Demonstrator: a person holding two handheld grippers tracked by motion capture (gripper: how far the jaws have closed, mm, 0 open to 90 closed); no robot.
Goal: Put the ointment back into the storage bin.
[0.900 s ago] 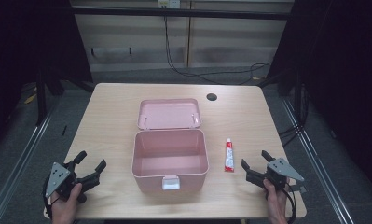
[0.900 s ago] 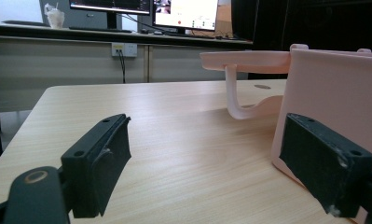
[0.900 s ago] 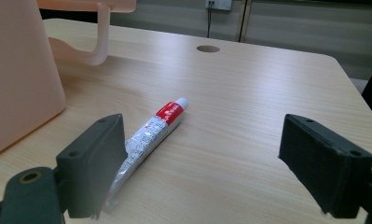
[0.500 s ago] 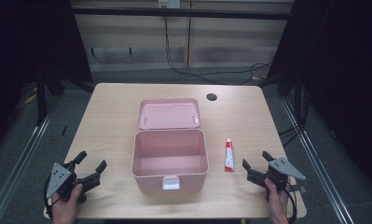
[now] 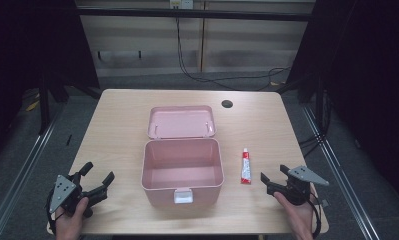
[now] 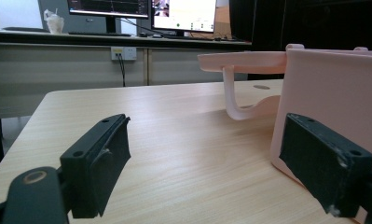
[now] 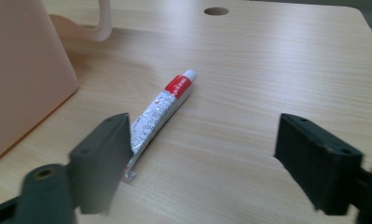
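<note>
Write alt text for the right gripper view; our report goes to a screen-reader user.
A small white squeeze tube with a red band and white cap lies flat on a light wooden table, just ahead of the right gripper, whose two black fingers stand wide apart and hold nothing. The wall of a pink plastic box rises at the left.

A light wooden table (image 5: 122, 125) carries an open pink box (image 5: 182, 170) and a small tube (image 5: 246, 166).

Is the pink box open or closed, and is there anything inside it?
Open and empty. The pink box has its lid flipped back flat behind it, and the high view shows only its bare pink bottom. The tube lies outside, on the table.
</note>
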